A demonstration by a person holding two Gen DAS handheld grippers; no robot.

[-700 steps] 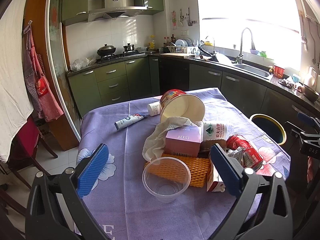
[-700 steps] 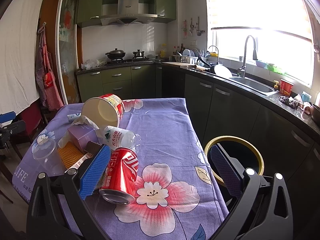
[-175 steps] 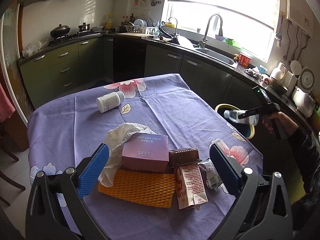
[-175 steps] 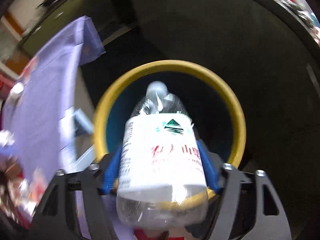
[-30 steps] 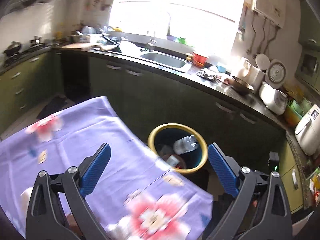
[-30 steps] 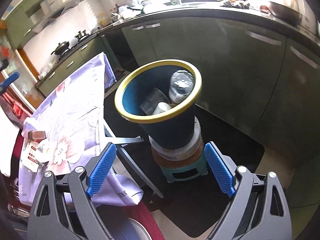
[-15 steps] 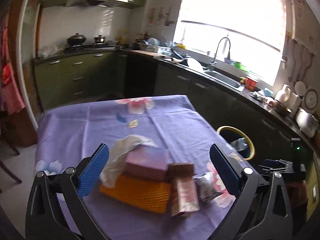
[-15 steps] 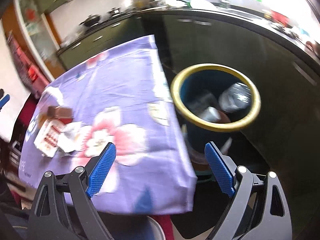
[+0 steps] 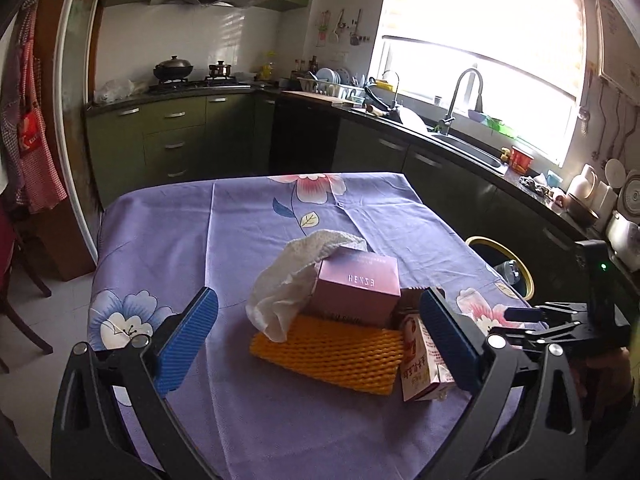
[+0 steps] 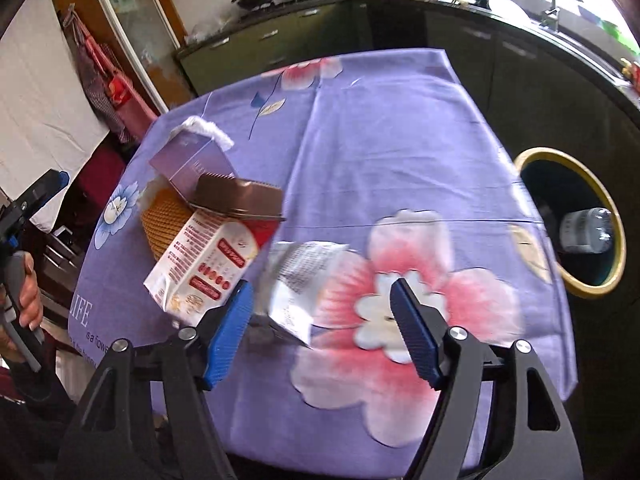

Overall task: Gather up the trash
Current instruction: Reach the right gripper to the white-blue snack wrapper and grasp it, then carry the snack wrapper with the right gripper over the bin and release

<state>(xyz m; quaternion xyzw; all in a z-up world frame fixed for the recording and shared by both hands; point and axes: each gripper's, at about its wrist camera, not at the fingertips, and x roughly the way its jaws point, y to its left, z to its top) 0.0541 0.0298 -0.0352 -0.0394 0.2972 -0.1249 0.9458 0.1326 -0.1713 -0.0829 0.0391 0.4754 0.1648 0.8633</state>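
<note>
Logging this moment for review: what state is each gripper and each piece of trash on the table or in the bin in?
left gripper: open, nothing between its fingers
right gripper: closing, silver wrapper between its fingers, not yet pinched
silver wrapper: crumpled, on the tablecloth
milk carton: lying on its side
pink box: closed, resting on the orange foam net
white cloth: crumpled beside the box
trash bin: open, plastic bottle inside

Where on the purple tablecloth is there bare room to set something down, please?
The far half of the purple floral tablecloth, between the pink rectangular box and the far edge, is bare. So is the strip left of the white crumpled cloth. The pile around the orange foam net and milk carton is crowded.
</note>
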